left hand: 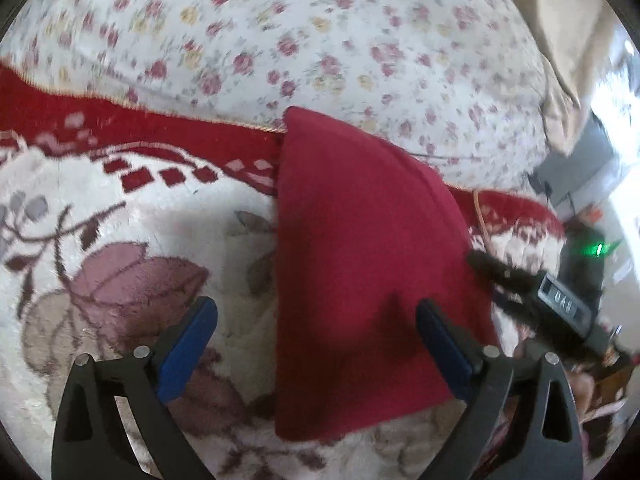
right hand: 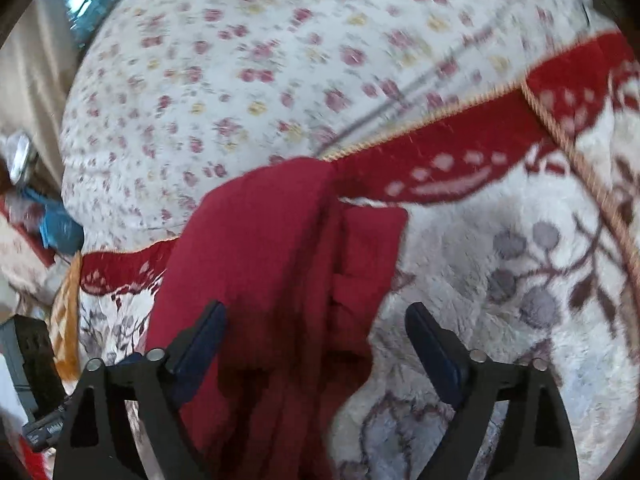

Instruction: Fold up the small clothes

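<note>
Folding step, item list by view.

Left wrist view. Item: red garment [left hand: 360, 272], small, lying flat on the plush floral blanket [left hand: 120, 240], its left edge straight and running from far to near, its right side curved. Far beyond lies a flowered sheet [left hand: 320, 40]. Left hand-held gripper [left hand: 316, 348]: jaws spread wide, nothing between the blue pads but the garment's near left portion lying below them; no pad presses on the cloth. The right hand-held gripper [left hand: 532, 300] shows at the right edge of the garment, blurred. Judgement: the fold looks laid down and let go, so the next move calls for checking that the straight left edge stays aligned before any new pinch.

Right wrist view. Item: same red garment [right hand: 260, 260], here showing layered folds and a loose flap [right hand: 372, 240] lying out to the right on the blanket [right hand: 500, 220]. Right hand-held gripper [right hand: 316, 344]: jaws wide apart, holding nothing, with the cloth lying under the gap. Judgement: a good continuation would take the loose flap by a single layer near its corner, lift low, and carry it across so edges meet; a deep pinch risks catching the plush blanket or the under layers and dragging the whole stack askew.
</note>
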Demonstrator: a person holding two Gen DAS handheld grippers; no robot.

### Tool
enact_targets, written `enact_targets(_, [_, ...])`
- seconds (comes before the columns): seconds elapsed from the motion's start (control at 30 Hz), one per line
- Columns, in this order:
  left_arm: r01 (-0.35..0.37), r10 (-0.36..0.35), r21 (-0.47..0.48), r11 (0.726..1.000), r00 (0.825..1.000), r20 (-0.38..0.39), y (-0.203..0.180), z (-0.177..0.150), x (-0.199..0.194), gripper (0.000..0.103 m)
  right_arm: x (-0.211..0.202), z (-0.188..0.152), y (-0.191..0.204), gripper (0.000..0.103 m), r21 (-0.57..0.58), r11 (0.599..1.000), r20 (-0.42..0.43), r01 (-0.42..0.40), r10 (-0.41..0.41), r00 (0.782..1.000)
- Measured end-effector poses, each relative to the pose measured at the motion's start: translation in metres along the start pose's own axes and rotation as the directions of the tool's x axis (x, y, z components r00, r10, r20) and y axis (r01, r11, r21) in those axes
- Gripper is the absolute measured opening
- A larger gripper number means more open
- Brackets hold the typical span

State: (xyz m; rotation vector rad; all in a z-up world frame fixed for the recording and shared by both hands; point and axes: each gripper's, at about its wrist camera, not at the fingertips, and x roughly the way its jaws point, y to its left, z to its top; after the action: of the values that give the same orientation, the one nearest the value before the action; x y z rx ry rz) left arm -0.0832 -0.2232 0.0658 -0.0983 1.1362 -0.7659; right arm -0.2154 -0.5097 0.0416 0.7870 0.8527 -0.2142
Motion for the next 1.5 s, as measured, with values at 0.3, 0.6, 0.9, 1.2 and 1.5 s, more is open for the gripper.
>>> enact_targets(0.3, [0.039, -0.038, 0.013, 0.999, 0.994, -0.106, 0.002, 0.023, 0.046, 0.103, 0.037, 0.009, 0.001, 0.103, 0.047, 0.988, -0.044, -0.146, 0.148, 0.988])
enact_targets(0.6, [0.045, -0.028, 0.142, 0.989, 0.993, -0.116, -0.025, 0.012, 0.045, 0.067, 0.036, 0.007, 0.011, 0.065, -0.032, 0.990, -0.050, -0.141, 0.139, 0.989])
enact_targets(0.9, [-0.019, 0.032, 0.178, 0.984, 0.997, -0.072, -0.036, -0.015, -0.049, 0.049, -0.010, -0.019, 0.049, 0.059, -0.071, 0.955, -0.134, -0.286, 0.275, 0.952])
enact_targets(1.2, [-0.193, 0.210, 0.160, 0.968, 0.973, -0.097, -0.007, -0.091, -0.067, 0.073, -0.071, -0.083, 0.085, 0.074, -0.294, 0.955, -0.103, 0.023, -0.056, 0.993])
enact_targets(1.5, [-0.349, 0.325, 0.086, 0.933, 0.922, 0.211, 0.002, -0.079, -0.095, 0.089, -0.080, -0.133, 0.138, 0.046, -0.534, 0.845, -0.058, 0.002, -0.039, 0.998])
